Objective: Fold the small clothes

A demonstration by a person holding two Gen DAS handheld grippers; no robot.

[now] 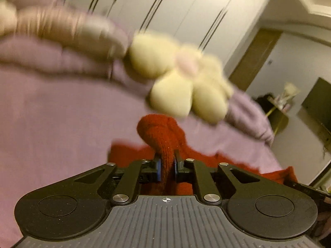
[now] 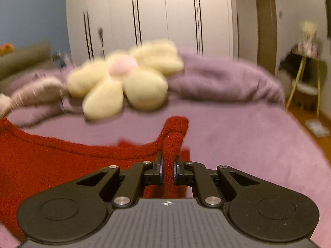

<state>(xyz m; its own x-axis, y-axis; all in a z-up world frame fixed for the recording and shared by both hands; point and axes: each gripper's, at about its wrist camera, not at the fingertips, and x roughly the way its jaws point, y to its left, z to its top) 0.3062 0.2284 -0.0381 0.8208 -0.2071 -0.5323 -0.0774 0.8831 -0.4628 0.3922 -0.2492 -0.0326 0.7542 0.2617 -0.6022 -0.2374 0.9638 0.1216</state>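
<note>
Had left gripper (image 1: 167,166) jaws pinching bunched strap of red knit garment (image 1: 159,136); right gripper (image 2: 168,168) jaws pinching other strap. Garment spread on purple bed (image 2: 248,136), near flower cushion (image 2: 124,82). Judged fold barely begun: edges gripped, no crease visible, whole fold left.

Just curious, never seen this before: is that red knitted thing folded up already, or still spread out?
Not folded yet: the red knit garment lies spread on the purple bedspread, a bunched bit pinched in each tool, left and right.

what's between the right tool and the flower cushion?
Right wrist view: the right tool is shut on a fold of the red knit garment; past that fold, only bare purple bedcover up to the flower cushion.
</note>
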